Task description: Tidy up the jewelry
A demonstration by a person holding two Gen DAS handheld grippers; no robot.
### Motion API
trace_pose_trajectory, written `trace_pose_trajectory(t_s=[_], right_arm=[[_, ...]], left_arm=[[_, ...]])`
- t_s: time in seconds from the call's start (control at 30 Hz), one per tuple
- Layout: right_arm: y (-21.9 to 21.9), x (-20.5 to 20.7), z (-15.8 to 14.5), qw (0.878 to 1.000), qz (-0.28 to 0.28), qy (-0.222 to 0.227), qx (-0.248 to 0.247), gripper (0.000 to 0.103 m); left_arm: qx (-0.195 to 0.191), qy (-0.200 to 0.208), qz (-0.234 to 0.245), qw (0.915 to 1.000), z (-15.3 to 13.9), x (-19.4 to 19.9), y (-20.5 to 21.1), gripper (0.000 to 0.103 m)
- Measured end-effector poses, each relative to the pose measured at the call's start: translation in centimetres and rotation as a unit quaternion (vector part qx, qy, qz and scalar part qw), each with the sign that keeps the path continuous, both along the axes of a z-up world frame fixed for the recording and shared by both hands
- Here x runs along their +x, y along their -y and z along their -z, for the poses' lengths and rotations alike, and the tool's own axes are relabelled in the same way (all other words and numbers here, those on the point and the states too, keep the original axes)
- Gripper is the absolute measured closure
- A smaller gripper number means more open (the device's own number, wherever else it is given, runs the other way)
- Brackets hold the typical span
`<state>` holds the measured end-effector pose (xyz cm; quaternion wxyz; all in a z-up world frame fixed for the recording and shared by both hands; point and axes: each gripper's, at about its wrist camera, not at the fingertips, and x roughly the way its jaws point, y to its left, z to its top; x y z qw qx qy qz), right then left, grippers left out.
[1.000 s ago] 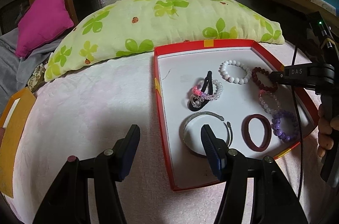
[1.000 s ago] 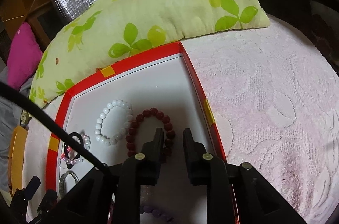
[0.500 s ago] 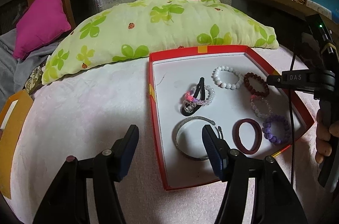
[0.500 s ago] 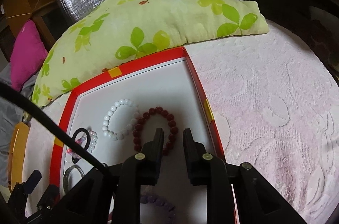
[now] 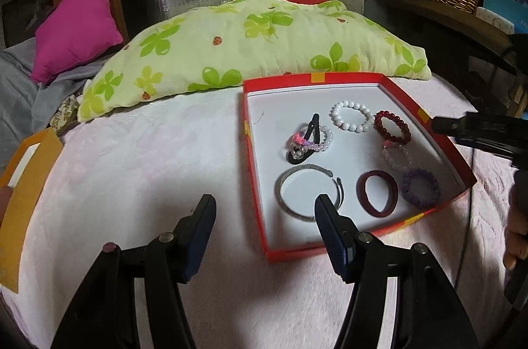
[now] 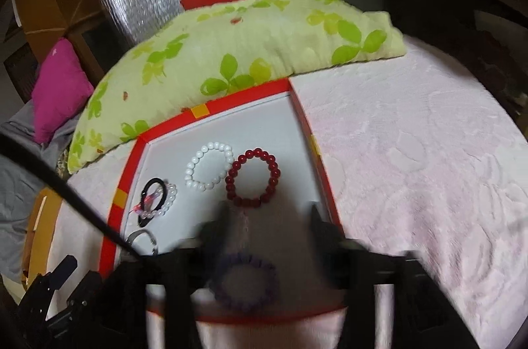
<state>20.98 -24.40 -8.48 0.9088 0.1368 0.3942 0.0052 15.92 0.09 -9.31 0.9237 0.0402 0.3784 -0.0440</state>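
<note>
Both grippers, left (image 5: 264, 217) and right (image 6: 270, 217) (its jaws have just been opening), stand open and empty above the red tray (image 5: 254, 170) of bracelets.

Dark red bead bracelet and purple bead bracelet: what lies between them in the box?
A pale pink translucent bead bracelet lies between the dark red bead bracelet and the purple bead bracelet, clearest in the left wrist view.
</note>
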Motion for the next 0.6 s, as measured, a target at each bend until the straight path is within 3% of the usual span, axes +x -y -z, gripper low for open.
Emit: trace_pose_trajectory(t_s=[0.27, 0.6], right_arm=[[-1.5, -7.8, -2.7, 0.997, -0.026, 0.062, -0.046, 0.035], [-3.7, -19.5, -7.2, 0.981, -0.092, 0.124, -0.117, 0.037]], left_arm=[[0.007, -0.010, -0.021, 0.9997, -0.9, -3.8, -0.5, 0.040], [0.037, 0.019, -0.037, 0.9984, -6.7, -10.7, 0.1, 0.040]])
